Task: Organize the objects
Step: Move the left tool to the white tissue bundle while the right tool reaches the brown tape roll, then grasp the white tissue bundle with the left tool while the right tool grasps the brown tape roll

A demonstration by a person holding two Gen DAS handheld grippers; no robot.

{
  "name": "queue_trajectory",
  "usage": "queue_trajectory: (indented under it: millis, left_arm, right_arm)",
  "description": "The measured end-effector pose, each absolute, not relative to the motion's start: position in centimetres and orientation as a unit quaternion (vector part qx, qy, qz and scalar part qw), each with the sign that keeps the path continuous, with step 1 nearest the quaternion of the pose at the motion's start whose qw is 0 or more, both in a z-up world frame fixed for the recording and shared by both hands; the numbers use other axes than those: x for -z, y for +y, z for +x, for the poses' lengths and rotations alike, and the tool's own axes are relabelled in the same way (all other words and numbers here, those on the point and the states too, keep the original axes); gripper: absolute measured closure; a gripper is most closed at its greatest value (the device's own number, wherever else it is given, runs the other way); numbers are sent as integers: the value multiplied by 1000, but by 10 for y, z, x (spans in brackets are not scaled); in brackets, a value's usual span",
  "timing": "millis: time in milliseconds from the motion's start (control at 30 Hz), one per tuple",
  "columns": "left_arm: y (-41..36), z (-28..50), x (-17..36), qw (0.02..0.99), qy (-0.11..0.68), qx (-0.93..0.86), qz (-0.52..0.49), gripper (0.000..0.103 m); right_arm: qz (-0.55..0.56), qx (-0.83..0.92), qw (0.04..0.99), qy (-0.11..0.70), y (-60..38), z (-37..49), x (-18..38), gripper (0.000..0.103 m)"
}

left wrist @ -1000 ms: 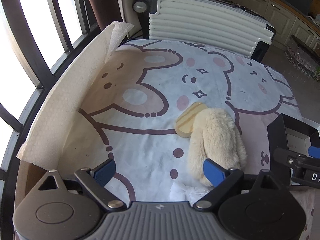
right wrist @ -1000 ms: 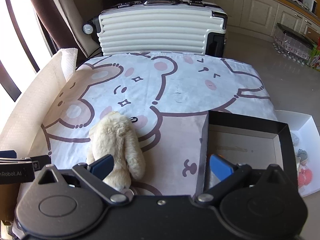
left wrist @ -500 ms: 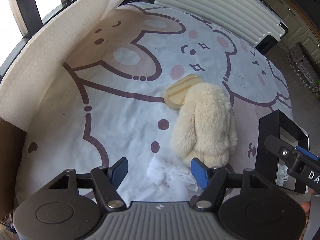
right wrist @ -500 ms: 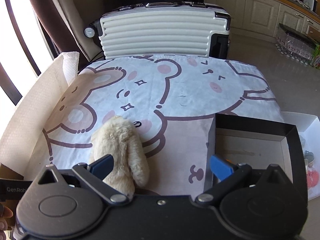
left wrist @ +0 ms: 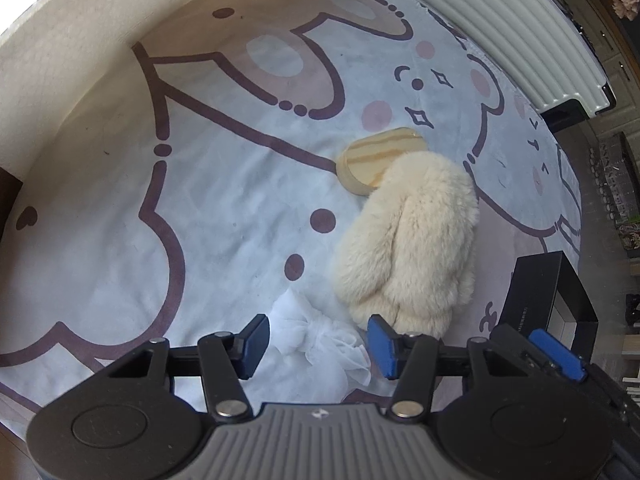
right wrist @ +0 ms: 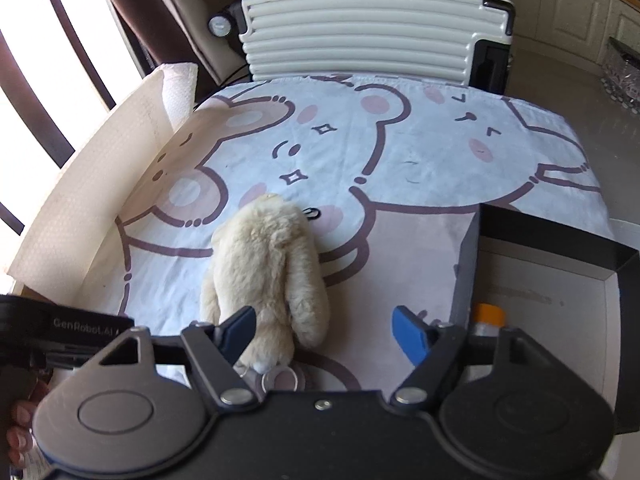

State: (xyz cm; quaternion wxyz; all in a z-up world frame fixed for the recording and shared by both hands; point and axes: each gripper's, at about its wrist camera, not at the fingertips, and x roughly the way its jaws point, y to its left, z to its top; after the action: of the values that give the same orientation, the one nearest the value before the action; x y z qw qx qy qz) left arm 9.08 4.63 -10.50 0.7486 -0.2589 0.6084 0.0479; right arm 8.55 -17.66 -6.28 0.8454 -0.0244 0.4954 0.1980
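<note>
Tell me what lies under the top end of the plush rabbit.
A round wooden disc sticks out from under the plush rabbit. Its far part is covered by fur, so anything else underneath cannot be seen.

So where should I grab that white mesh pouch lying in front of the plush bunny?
Take the white mesh pouch by its bunched, crumpled middle, coming straight down from above. It lies flat and limp on the cloth, so no side edge offers a hold. The left gripper already straddles it, closing. Keep clear of the plush bunny beside its right finger.
</note>
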Motion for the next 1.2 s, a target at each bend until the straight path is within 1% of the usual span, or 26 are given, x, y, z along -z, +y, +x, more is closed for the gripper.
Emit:
queue_trajectory:
  millis: [67, 100, 233, 367, 433, 800, 933, 1133, 1200]
  left_arm:
    - [47, 93, 108, 746, 611, -49, -262, 51]
    - [46, 94, 108, 746, 611, -49, -261, 51]
    - [43, 95, 111, 742, 616, -43, -261, 52]
    - [42, 95, 115, 738, 619, -43, -266, 53]
    - [43, 96, 118, 733, 621, -47, -272, 55]
    - [57, 103, 133, 716, 636, -71, -281, 55]
    - [61, 106, 137, 711, 639, -73, -284, 55]
    - [64, 108, 139, 709, 640, -71, -289, 55]
    - [63, 108, 139, 709, 641, -65, -287, 55]
  right_arm:
    - [-29, -213, 834, 508, -174, 85, 66, 50]
    - [-29, -218, 829, 514, -173, 85, 69, 52]
    - [-22, -238, 806, 541, -170, 86, 81, 52]
    - [-39, -245, 789, 563, -159, 87, 94, 52]
    - [-48, -251, 781, 570, -154, 86, 100, 52]
    - [-119, -271, 756, 583, -125, 90, 126, 53]
    - [-141, -268, 749, 589, -120, 93, 137, 58]
    - [-132, -269, 746, 595, -120, 97, 137, 59]
    - [-109, -285, 737, 603, -122, 96, 136, 59]
